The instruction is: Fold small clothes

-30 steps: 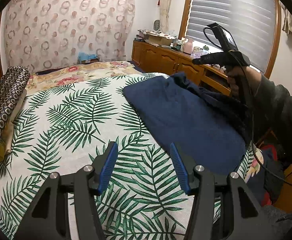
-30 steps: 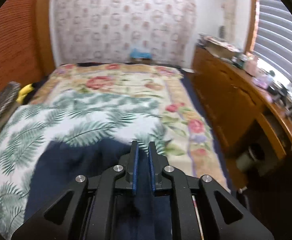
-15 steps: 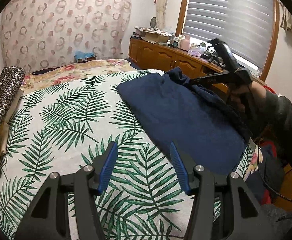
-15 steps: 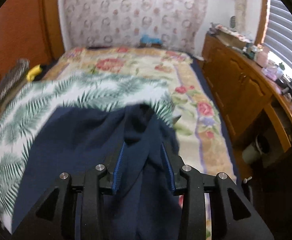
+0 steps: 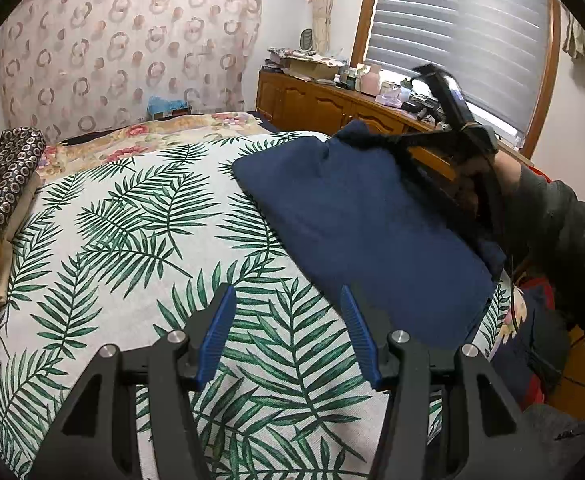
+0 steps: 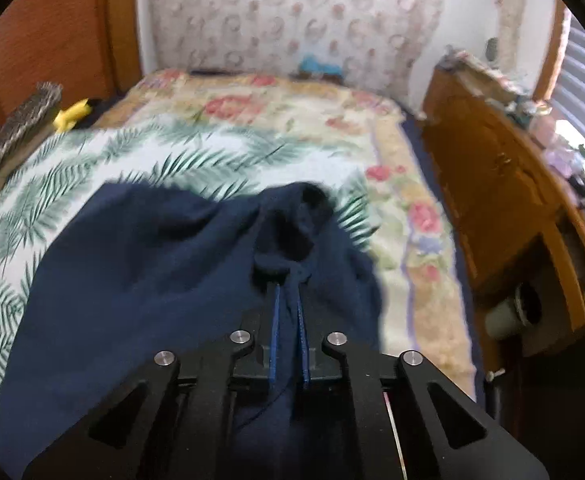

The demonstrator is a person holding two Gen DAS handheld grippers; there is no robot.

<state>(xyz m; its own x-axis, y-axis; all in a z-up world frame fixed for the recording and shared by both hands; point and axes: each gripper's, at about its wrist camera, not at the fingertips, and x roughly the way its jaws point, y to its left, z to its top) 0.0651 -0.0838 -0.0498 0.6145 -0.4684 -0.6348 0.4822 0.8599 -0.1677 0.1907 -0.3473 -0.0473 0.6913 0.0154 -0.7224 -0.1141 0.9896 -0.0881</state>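
A navy blue garment (image 5: 356, 216) lies on the palm-leaf bedspread (image 5: 132, 240), at the bed's right side. My left gripper (image 5: 288, 332) is open and empty, hovering over the bedspread just left of the garment's near edge. My right gripper (image 6: 287, 304) is shut on a bunched fold of the navy garment (image 6: 152, 280) at its far right edge and lifts it slightly. In the left wrist view the right gripper (image 5: 376, 142) reaches in from the right, held by a dark-sleeved arm.
A floral blanket (image 5: 164, 140) covers the bed's far end. A patterned cushion (image 5: 0, 192) lies along the left edge. A wooden dresser (image 5: 332, 100) with clutter stands right of the bed under a blinded window. More clothes (image 5: 532, 332) sit beside the bed at right.
My right gripper opened half a second ago and has now shut on the garment's fold. It moved forward along the garment's right edge. My left gripper stayed open and nearly still.
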